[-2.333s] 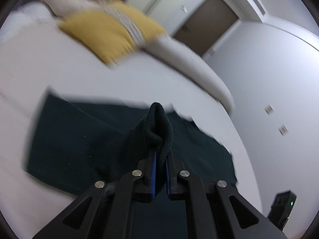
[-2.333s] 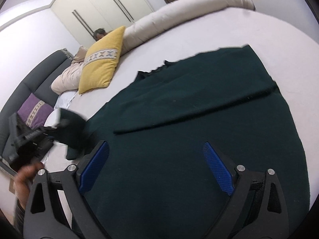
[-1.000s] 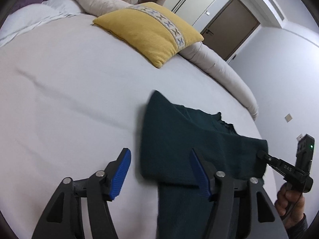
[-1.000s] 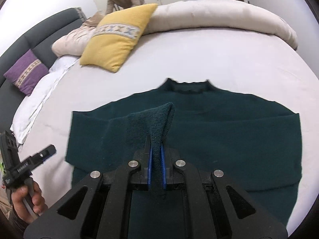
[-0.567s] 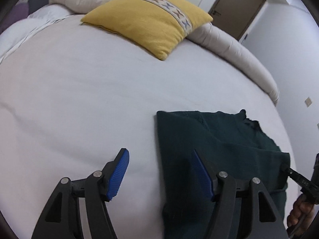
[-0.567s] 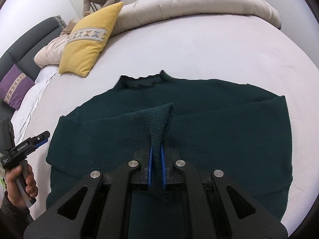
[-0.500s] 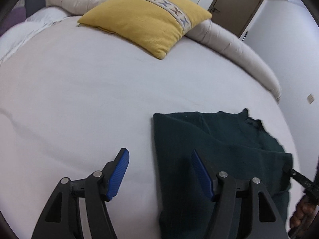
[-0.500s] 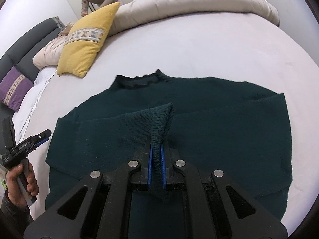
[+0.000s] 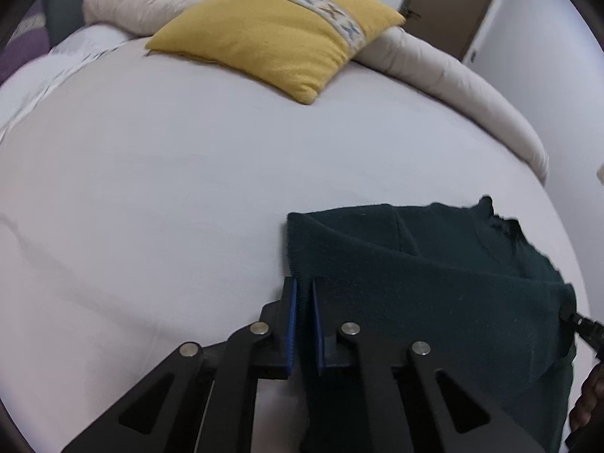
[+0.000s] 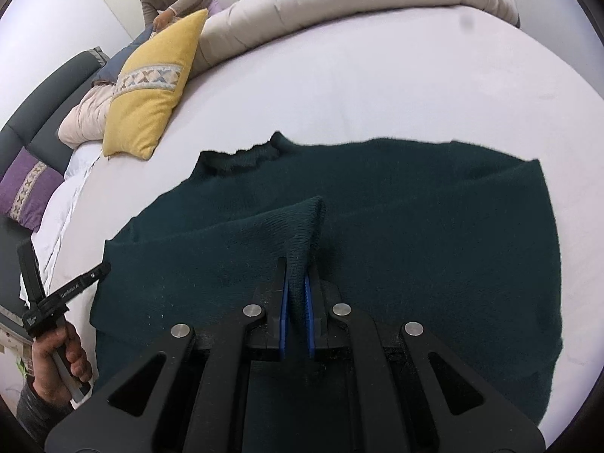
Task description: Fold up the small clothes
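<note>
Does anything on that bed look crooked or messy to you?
Only mid-fold mess. The dark green sweater lies partly folded on the white bed, one edge bunched up into a peak where the right gripper pinches it. The left gripper is closed on its left edge. No damage or spills.

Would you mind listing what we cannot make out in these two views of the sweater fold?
- Left wrist view: the sweater's lower part is hidden behind the left claw.
- Right wrist view: the hem is hidden under the right claw.
- Left wrist view: the right claw is cut off by the frame edge.
</note>
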### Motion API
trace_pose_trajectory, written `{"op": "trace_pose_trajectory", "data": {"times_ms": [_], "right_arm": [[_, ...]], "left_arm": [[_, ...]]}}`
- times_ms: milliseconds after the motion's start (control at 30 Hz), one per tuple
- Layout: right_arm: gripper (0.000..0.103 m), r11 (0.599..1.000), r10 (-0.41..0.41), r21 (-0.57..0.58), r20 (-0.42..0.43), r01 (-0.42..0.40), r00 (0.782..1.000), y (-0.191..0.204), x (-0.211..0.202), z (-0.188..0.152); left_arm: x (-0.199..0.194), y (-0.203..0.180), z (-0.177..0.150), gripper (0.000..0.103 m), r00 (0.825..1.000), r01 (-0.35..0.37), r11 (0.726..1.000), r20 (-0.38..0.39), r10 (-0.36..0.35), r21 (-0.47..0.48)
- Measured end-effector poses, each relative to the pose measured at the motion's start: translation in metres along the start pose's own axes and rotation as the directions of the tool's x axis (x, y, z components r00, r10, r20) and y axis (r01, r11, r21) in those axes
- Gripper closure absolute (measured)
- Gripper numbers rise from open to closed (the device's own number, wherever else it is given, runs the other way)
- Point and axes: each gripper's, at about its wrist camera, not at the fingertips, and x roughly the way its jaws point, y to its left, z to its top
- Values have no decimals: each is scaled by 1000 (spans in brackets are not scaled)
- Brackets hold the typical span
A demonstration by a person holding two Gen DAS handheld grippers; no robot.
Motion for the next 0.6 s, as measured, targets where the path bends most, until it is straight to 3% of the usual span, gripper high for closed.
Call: {"op": "trace_pose_trajectory", "data": {"times_ms": [133, 200, 400, 500, 600], "right_arm": [[98, 999, -13, 38, -60, 16, 998, -16, 33, -5], [98, 997, 14, 79, -44, -11, 999, -20, 33, -5], [97, 999, -2, 48, -7, 2, 1000, -2, 13, -3], [97, 999, -28, 38, -44, 30, 999, 0, 26, -5], [99, 1000, -18, 24, -28, 18, 999, -10, 37, -3]], "left_arm": [[10, -7, -8, 94, 999, -44, 998, 16, 43, 46], [10, -9, -5, 94, 999, -43, 998, 9, 43, 50], [3, -7, -11, 94, 999, -39, 998, 16, 39, 46], [6, -7, -12, 94, 999, -41, 998, 16, 40, 52], [11, -5, -14, 92, 999, -36, 997, 27, 34, 70]]}}
